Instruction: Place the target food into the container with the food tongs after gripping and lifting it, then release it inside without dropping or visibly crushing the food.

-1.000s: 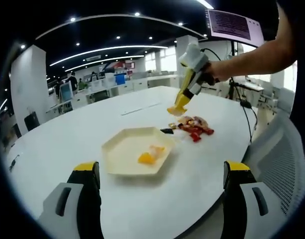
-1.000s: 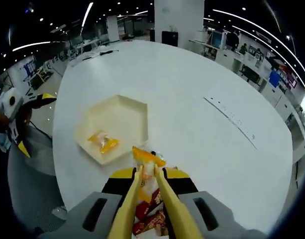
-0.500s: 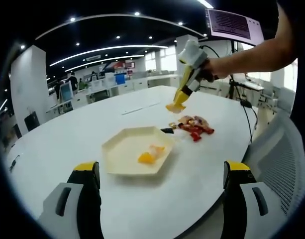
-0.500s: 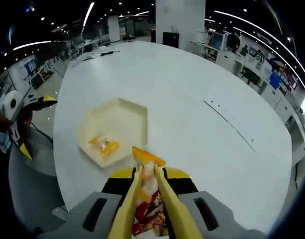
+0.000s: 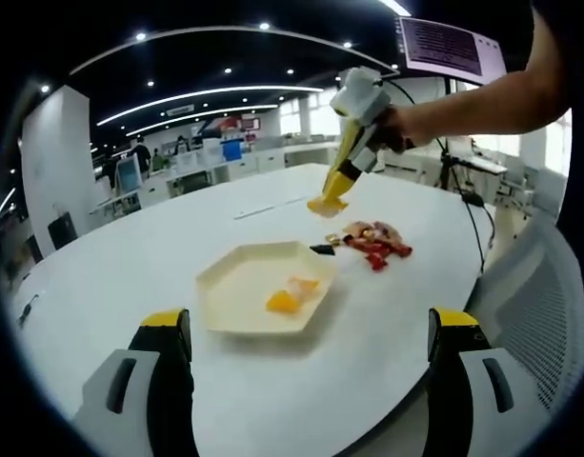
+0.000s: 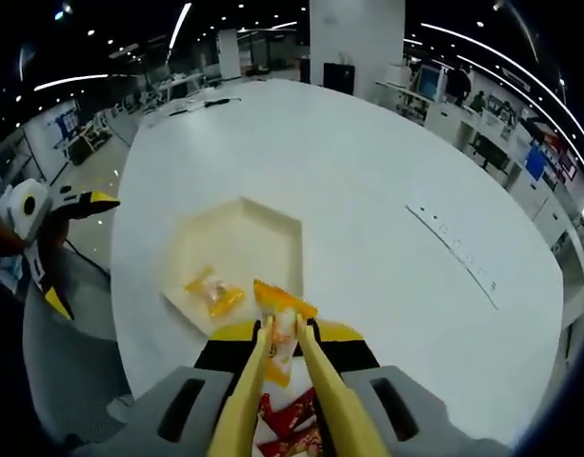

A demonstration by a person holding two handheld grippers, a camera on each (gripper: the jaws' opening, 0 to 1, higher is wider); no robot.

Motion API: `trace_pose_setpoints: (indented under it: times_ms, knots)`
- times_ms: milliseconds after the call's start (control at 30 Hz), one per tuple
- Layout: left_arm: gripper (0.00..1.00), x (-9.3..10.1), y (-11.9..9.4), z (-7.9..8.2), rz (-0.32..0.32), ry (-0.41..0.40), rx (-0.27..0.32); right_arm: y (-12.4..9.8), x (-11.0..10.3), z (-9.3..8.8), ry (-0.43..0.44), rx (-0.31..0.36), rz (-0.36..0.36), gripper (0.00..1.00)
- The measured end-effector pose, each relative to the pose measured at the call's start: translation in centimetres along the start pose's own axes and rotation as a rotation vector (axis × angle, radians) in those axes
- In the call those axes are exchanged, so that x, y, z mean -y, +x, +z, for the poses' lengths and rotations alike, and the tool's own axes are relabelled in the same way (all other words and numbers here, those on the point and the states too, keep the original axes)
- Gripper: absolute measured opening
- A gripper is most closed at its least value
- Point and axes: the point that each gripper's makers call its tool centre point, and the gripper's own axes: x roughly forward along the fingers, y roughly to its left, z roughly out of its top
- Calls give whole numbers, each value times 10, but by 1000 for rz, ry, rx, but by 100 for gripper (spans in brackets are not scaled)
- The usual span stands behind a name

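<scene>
The right gripper (image 6: pixel 282 333), jaws clamped on the food tongs (image 6: pixel 283 381), is carrying an orange snack packet (image 6: pixel 283 303) above the table (image 6: pixel 368 190); the operator should be centring it over the hexagonal tray (image 6: pixel 239 238) before easing the squeeze. The left gripper (image 5: pixel 306 328) is idling with jaws spread apart.

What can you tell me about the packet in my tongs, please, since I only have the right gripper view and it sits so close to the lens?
Observer: In the left gripper view, the orange packet hangs from the tongs well above the white table.
Operator: Is it over the tray?
Observer: No, it is off to one side of the hexagonal tray, nearer the snack pile.
Operator: And the other gripper?
Observer: The left gripper is open, holding nothing, short of the tray.
</scene>
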Motion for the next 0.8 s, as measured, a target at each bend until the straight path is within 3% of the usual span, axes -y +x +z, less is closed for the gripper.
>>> trace_pose_setpoints:
  times_ms: [800]
  knots:
    - [99,-1,1,-3,-1,-16,-14,16,-24,58,-70,20,60,20]
